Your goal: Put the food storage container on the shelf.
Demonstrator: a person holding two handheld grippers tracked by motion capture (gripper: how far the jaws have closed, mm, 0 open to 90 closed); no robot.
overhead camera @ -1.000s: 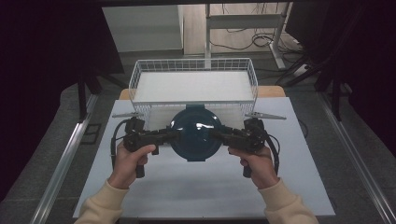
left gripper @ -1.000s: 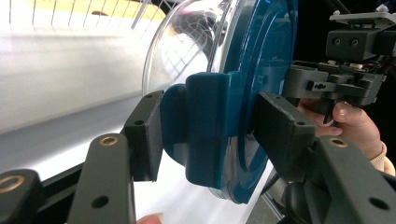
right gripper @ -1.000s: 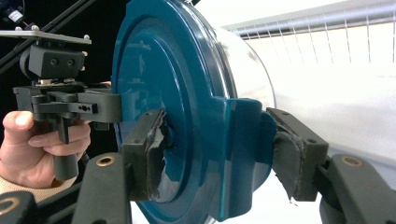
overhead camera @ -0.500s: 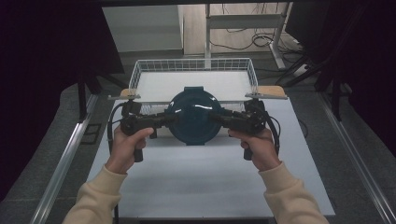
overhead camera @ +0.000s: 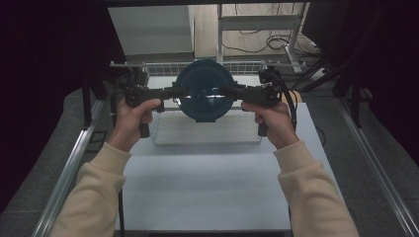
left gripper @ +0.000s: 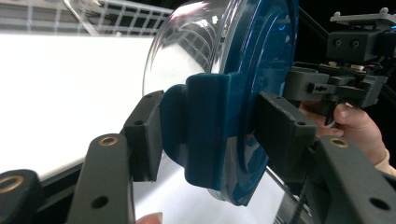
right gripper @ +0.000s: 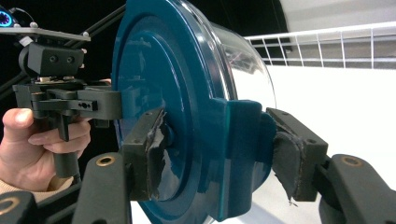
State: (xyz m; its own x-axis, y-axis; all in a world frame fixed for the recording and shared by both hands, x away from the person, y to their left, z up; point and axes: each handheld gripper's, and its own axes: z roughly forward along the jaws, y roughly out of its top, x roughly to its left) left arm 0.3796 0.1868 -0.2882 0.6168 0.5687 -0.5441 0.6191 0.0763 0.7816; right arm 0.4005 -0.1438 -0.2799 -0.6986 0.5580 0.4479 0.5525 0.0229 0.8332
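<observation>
You held a round container with a dark teal lid (overhead camera: 203, 97) in the air between your two grippers, above the near part of the white wire basket (overhead camera: 207, 134) that stood on the pale table (overhead camera: 207, 187). The left gripper (overhead camera: 179, 92) pinched the container at its left edge and the right gripper (overhead camera: 228, 92) pinched it at the opposite edge, each hand (overhead camera: 132, 118) wrapped around its handle, the right hand (overhead camera: 274, 121) level with the left.

In the left gripper view, the two black jaws were clamped on a teal latch tab (left gripper: 205, 130) at the lid's rim, one pad against the clear bowl side, the other against the flat teal top. The clear bowl (left gripper: 187, 51) curved away toward the basket's wire wall, and the other gripper showed beyond with fingers (left gripper: 355, 123) on its grip.

In the right gripper view, the jaws likewise closed on the opposite latch tab (right gripper: 238, 149), their worn, torn pads (right gripper: 156, 154) pressed against the lid and the tab. The container was turned on edge, its teal lid (right gripper: 154, 84) facing you and its clear bowl (right gripper: 243, 60) facing the basket's white floor.
</observation>
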